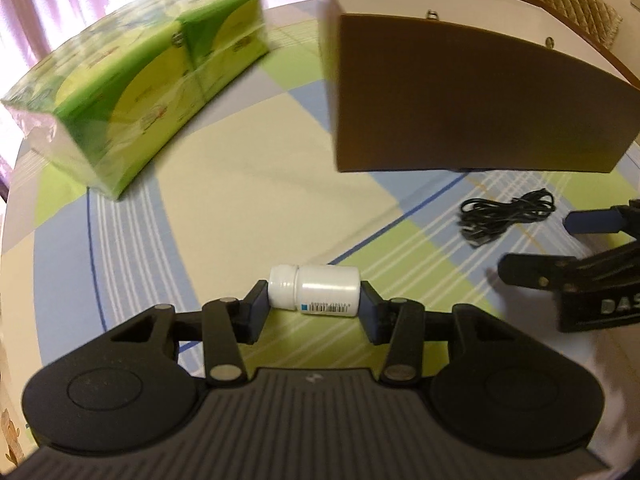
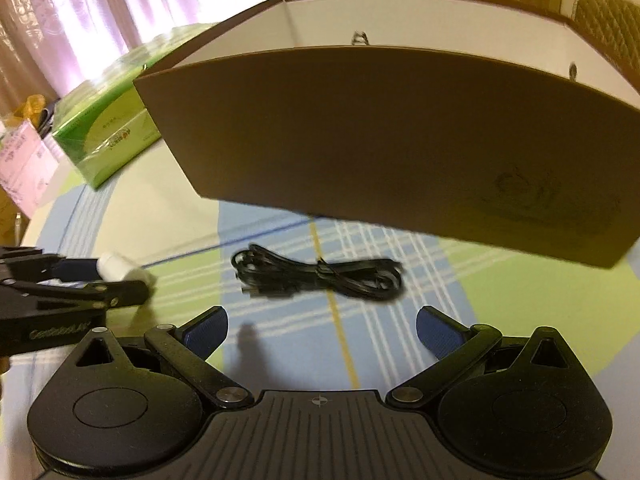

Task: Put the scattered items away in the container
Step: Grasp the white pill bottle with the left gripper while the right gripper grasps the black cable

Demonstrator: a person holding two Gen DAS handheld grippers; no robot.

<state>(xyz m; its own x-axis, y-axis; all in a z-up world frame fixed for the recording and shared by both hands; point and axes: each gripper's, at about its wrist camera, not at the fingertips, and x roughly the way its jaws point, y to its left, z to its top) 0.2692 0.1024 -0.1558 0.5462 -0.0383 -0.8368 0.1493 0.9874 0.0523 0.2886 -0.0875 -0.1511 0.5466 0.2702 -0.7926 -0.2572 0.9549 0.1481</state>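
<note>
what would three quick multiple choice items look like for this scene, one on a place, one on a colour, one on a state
1. Where does the black cable lie?
A. inside the brown box
B. on the tablecloth in front of the brown box
C. on top of the green tissue pack

2. What colour is the bottle?
A. white
B. red
C. black

3. How does the right gripper stand?
A. shut on the cable
B. shut on the bottle
C. open, nothing between its fingers

Answers: 1 B, it rests coiled on the cloth short of the box wall; 2 A, body and cap are white; 3 C, its blue pads stand wide apart over bare cloth.
</note>
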